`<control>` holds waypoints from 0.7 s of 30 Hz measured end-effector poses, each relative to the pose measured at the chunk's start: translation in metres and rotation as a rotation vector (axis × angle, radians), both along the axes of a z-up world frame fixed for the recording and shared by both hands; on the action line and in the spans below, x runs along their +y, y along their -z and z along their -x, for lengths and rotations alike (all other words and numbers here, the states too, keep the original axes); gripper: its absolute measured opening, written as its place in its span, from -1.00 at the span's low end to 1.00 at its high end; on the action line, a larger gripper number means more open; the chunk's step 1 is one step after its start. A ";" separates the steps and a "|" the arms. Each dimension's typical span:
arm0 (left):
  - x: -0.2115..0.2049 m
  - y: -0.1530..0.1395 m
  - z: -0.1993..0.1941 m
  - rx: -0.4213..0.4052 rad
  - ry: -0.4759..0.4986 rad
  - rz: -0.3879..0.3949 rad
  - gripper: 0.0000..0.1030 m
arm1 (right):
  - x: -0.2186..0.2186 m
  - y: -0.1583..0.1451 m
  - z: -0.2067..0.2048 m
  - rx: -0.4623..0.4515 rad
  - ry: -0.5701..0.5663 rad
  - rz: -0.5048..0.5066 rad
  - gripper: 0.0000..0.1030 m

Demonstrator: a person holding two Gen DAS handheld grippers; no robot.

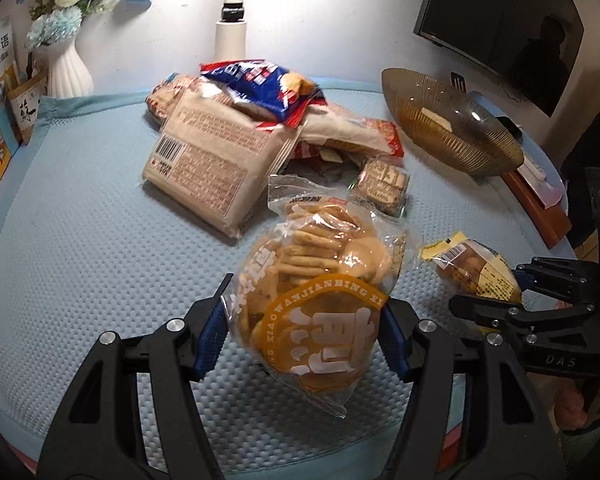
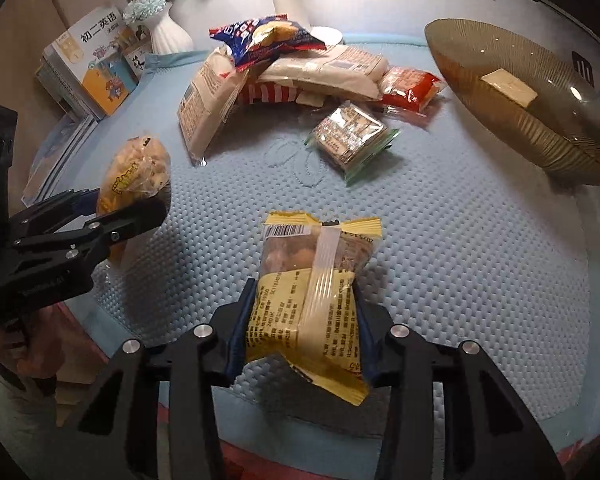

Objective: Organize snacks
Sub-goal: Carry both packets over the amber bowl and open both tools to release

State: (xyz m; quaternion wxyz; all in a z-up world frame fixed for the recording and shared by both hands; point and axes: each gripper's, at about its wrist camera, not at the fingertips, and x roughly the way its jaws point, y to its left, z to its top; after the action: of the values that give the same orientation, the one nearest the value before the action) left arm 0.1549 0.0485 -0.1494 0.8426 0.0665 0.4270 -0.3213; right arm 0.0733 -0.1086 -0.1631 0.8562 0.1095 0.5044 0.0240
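Note:
My left gripper (image 1: 306, 304) is shut on a clear bag of round crackers (image 1: 320, 280) with an orange label, held just above the blue mat (image 1: 80, 240). My right gripper (image 2: 305, 292) is shut on a yellow snack packet (image 2: 312, 280), pads on both of its sides. From the right wrist view, the left gripper (image 2: 128, 200) and its cracker bag (image 2: 136, 172) hang at the left. Behind lies a pile: a blue chip bag (image 1: 264, 84), beige packs (image 1: 208, 160), a red packet (image 2: 412, 88). A small green-edged biscuit pack (image 2: 348, 136) lies apart.
An amber ribbed glass bowl (image 2: 520, 100) with a pale block inside stands at the right. Books (image 2: 96, 76) and a white vase of flowers (image 1: 66, 68) line the left back. A white lamp post (image 1: 232, 36) rises behind the pile; a dark screen (image 1: 500, 20) hangs on the wall.

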 end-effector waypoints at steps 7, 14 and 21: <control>-0.070 -0.040 -0.007 -0.066 0.087 0.031 0.25 | -0.055 -0.055 0.022 -0.136 0.085 -0.027 -0.17; -0.157 -0.069 -0.028 -0.105 0.158 0.047 0.24 | -0.149 -0.091 0.012 -0.218 0.260 -0.025 -0.17; -0.223 -0.064 -0.050 -0.108 0.208 0.020 0.25 | -0.224 -0.081 -0.018 -0.196 0.366 -0.082 -0.16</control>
State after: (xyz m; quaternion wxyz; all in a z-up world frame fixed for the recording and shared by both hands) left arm 0.2050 -0.1746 -0.0855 0.8272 0.1191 0.3686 -0.4070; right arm 0.0914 -0.3326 -0.0822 0.8859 0.2312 0.3892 -0.1008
